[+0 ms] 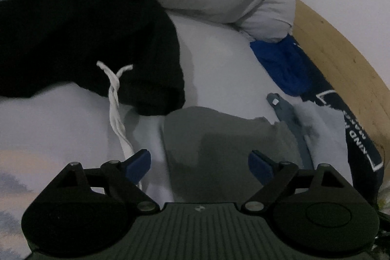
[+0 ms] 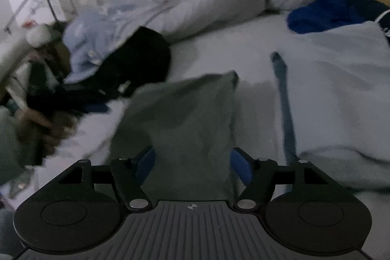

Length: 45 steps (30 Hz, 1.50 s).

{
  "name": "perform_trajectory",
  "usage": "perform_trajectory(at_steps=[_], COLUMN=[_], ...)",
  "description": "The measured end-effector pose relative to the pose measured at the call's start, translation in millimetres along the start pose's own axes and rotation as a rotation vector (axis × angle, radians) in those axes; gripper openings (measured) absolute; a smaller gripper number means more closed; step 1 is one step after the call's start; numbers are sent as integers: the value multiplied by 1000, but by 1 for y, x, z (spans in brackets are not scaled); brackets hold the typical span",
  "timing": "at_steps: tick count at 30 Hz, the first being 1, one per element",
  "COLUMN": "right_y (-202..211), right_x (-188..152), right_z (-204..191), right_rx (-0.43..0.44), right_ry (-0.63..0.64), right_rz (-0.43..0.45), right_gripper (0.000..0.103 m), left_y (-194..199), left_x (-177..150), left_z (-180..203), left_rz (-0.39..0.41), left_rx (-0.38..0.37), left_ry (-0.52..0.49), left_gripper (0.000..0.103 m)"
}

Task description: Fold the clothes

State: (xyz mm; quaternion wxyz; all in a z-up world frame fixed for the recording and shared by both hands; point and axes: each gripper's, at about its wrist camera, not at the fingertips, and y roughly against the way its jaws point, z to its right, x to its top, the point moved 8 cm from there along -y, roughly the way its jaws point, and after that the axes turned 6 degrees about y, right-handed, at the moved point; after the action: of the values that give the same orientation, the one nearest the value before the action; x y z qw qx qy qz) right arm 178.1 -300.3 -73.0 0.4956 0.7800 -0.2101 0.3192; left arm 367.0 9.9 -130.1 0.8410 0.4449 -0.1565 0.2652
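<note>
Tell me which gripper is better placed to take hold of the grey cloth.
Right, probably. The right gripper has the grey cloth between its open fingers; the left gripper is open with the cloth lying flat beyond its fingertips.

A plain grey cloth garment (image 1: pixel 219 138) lies on the pale bed sheet (image 1: pixel 219 60), its near part rumpled. Just beyond it lies a crumpled black garment (image 1: pixel 85 28) with a white drawstring (image 1: pixel 114 94); a blue garment (image 1: pixel 280 65) and a light blue one (image 2: pixel 341 70) lie bunched to the right.
</note>
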Motion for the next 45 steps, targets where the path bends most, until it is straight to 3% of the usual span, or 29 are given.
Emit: perform_trajectory(at_steps=[4,9,14,18,20,22,23,25,27,32,37,45], right_y=[-20,-89,-155,-191,-199,-206,-208,-214,-217,-178,-95,38], right_x=[34,62,66,58,55,54,55,55,56,71,82,99], right_z=[16,50,78,89,93,92,89,83,76,56,39,10], right_rx=[62,111,121,177,217,234,234,236,234,169,156,136], right_ry=[-31,-138,-226,-283,-298,-292,-283,-263,-240,-128,-81,-6], right_rz=[10,-34,-85,-142,-126,-122,-124,-128,-129,-41,53,203], right_gripper=[82,84,84,84,84,83,80,30,26,20,20,20], left_y=[-18,-40,-61,-71,-73,-74,-73,-61,-44,-1,43,130], left_x=[4,9,9,10,9,8,8,7,7,6,3,-35], left_z=[-15,-14,-10,-8,-7,-9,-10,0,14,51,90,172], left_rz=[-7,-41,-74,-82,-87,-83,-79,-57,-28,44,117,218], left_rx=[-30,-94,-115,-135,-137,-120,-106,-105,-115,-140,-165,-244], left_ry=[59,71,62,48,34,25,21,-3,-35,-115,-195,-290], left_gripper=[87,84,84,83,81,68,64,48,37,33,32,31])
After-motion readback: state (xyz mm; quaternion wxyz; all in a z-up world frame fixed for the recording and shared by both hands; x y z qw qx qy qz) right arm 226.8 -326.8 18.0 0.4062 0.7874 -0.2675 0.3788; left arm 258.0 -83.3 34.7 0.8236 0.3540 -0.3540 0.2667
